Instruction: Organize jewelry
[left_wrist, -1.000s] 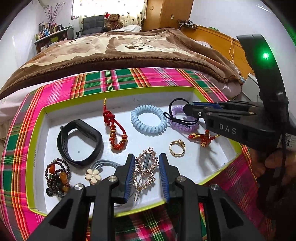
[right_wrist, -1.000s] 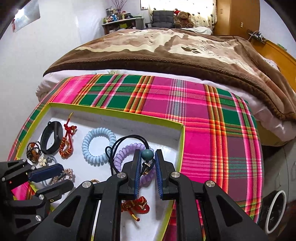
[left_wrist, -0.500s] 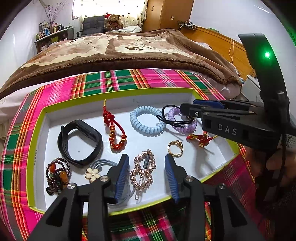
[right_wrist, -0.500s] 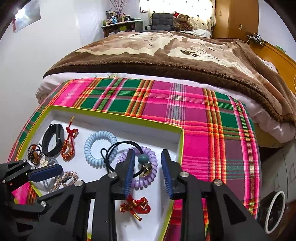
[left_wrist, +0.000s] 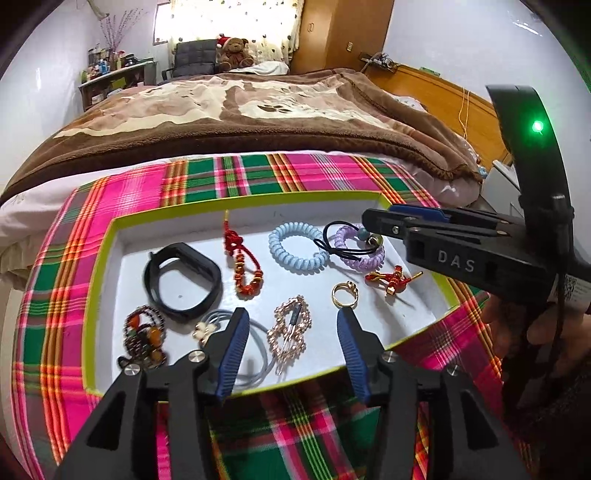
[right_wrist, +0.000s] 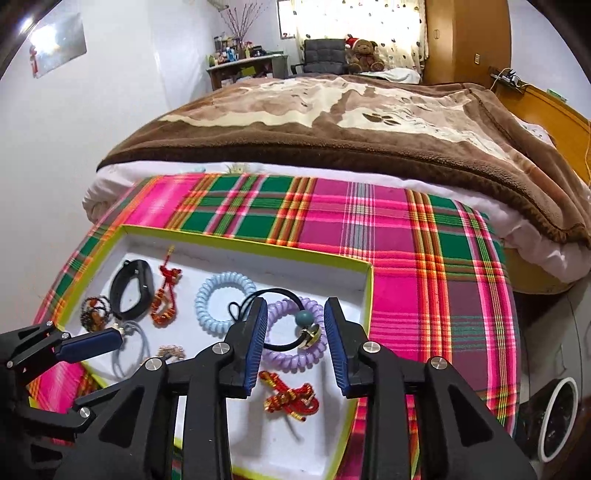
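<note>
A white tray with a lime rim lies on a plaid cloth and holds the jewelry. My left gripper is open above the rose-gold hair clip, which lies free. My right gripper is open above the black hair tie with a teal bead, which rests on the purple coil tie. Also in the tray are a blue coil tie, a gold ring, red knot charms, a black band, a bead bracelet.
The plaid cloth covers the bed's foot, with a brown blanket behind. The right gripper's body hangs over the tray's right end in the left wrist view. A grey flower hair tie lies under the left finger.
Both grippers opened. The left let go of the hair clip and the right let go of the black hair tie, which now lies on the purple coil. Both pulled back a little.
</note>
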